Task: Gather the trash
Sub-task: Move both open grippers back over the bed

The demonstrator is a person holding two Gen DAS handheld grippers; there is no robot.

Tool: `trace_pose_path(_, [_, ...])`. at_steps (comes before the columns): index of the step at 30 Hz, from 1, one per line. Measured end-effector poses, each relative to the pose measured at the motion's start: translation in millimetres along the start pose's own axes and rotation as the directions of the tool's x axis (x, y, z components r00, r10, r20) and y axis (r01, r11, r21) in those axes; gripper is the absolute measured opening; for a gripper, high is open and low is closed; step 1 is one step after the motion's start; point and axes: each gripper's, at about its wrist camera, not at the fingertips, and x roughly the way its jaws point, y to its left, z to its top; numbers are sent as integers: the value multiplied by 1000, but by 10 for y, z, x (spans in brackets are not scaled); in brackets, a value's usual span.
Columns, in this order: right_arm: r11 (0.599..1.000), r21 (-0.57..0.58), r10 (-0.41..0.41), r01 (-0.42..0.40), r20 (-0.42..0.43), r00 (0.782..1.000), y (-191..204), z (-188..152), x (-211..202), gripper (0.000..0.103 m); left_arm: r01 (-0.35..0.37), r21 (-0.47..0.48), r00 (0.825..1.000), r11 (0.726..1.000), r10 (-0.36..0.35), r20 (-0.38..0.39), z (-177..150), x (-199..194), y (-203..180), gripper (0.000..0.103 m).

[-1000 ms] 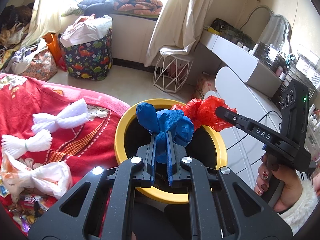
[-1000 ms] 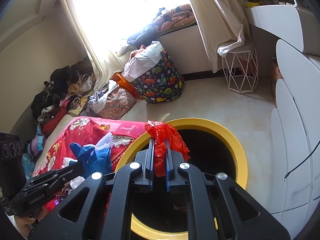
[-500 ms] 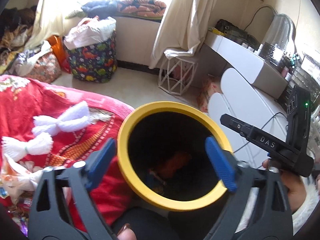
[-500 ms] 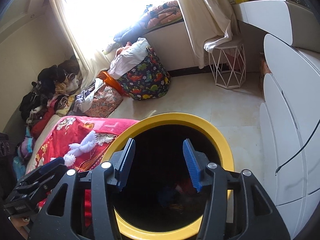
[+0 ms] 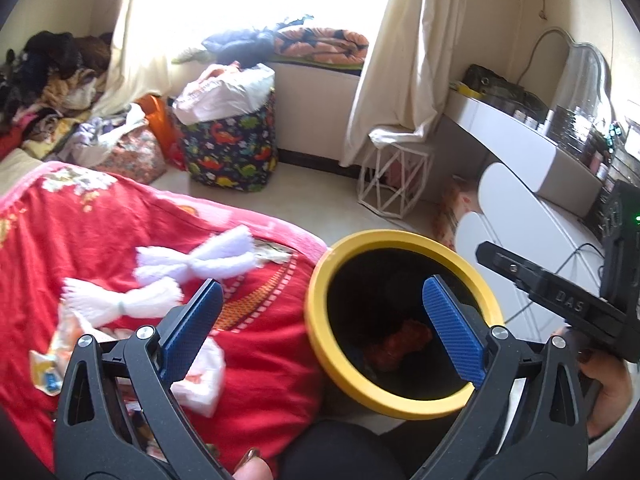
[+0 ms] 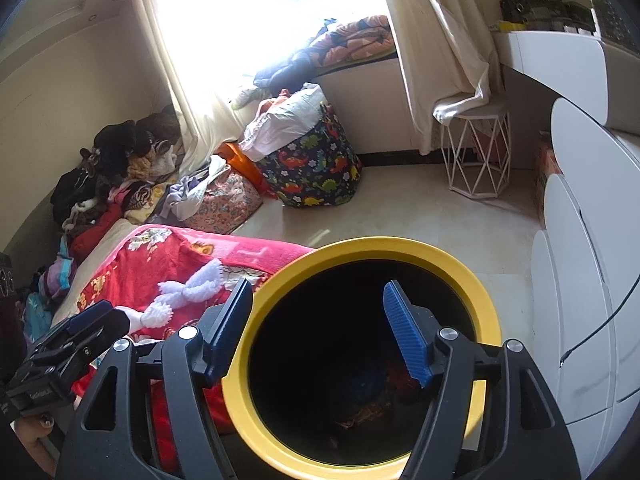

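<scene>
A black bin with a yellow rim (image 5: 320,344) (image 6: 460,272) stands beside the bed. Red plastic trash (image 5: 400,344) lies at its bottom; blue and red trash (image 6: 372,388) shows dimly in the right wrist view. My left gripper (image 5: 320,332) is open and empty, above the bin's left edge and the red blanket. My right gripper (image 6: 318,332) is open and empty over the bin's mouth. Two white knotted bags (image 5: 196,258) (image 5: 124,300) and a white-orange bag (image 5: 200,376) lie on the red blanket (image 5: 100,232).
A dinosaur-print laundry basket (image 5: 230,148) and a white wire stool (image 5: 394,184) stand on the floor near the window. White drawers (image 6: 580,300) and a desk (image 5: 520,140) are on the right. Clothes (image 6: 120,168) are piled at the bed's far end.
Both grippers opened and dropped the blue and red bags into the bin. My left gripper then shifted left toward the blanket.
</scene>
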Motion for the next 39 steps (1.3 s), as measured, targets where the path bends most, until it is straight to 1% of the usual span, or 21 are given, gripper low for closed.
trace_pose_path(9, [997, -68, 48, -46, 26, 998, 320, 9, -34, 72, -58, -28, 997, 998, 60, 51, 41, -196, 261, 92])
trace_pose_path(19, [983, -153, 108, -99, 51, 993, 694, -31, -65, 76, -121, -78, 986, 990, 129, 109, 47, -437, 601, 92])
trace_pose_path(29, [955, -240, 185, -175, 16, 983, 1141, -155, -5, 77, -184, -135, 971, 974, 201, 126, 28, -621, 975, 92])
trace_pose_path(39, [915, -314, 246, -252, -58, 968, 1545, -331, 79, 77, -235, -193, 958, 953, 260, 117, -70, -770, 1350, 92])
